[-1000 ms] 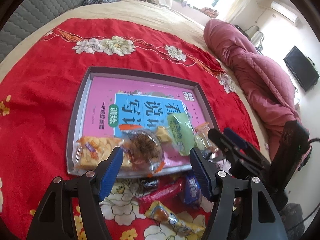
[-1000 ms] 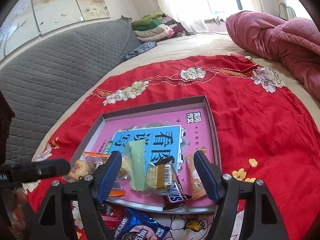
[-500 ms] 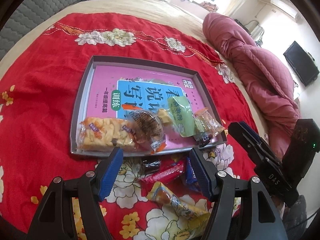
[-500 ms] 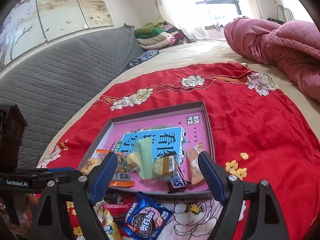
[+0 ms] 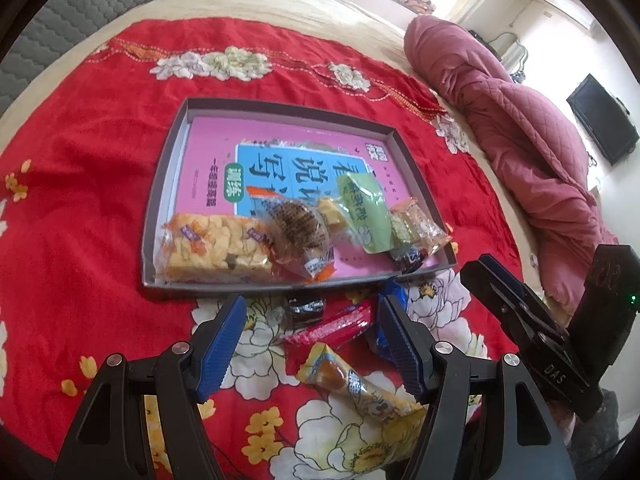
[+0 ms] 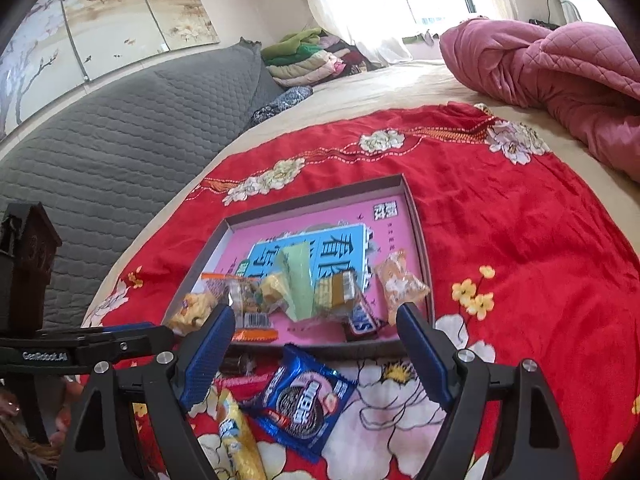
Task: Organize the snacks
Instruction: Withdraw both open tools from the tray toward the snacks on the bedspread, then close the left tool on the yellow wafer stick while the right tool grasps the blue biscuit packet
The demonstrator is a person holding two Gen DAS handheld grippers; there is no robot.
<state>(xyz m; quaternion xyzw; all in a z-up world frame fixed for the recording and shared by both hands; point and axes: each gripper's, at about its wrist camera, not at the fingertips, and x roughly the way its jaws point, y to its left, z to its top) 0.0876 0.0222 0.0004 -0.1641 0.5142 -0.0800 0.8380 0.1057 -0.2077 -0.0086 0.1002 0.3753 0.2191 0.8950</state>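
**Between picks: four snacks still on the cloth, both grippers empty**

Nearest the cameras, the left gripper (image 5: 310,338) hangs with its blue pads spread and nothing between them, poised over loose snacks on the red floral cloth (image 5: 80,184) that covers the bed. The right gripper (image 6: 316,354) also stands spread and empty; its jaws have just been opening, and no wrapper is caught in them.

Just beyond the fingertips lie the snacks still to be sorted: a yellow packet (image 5: 356,388), a red stick packet (image 5: 336,324), a small dark packet (image 5: 304,308), and a blue cookie packet (image 6: 302,396), all crowded together just beside the tray's near wall.

Farther on, the grey tray (image 5: 160,200) holds a pink book with several snacks already heaped along its near edge, among them a rice cracker bar (image 5: 212,248) and a green sachet (image 5: 364,212).

The step in hand looks like choosing the next loose snack. That likely calls for lowering one gripper, probably the right onto the blue cookie packet, pinching an edge, and lifting over the tray wall.
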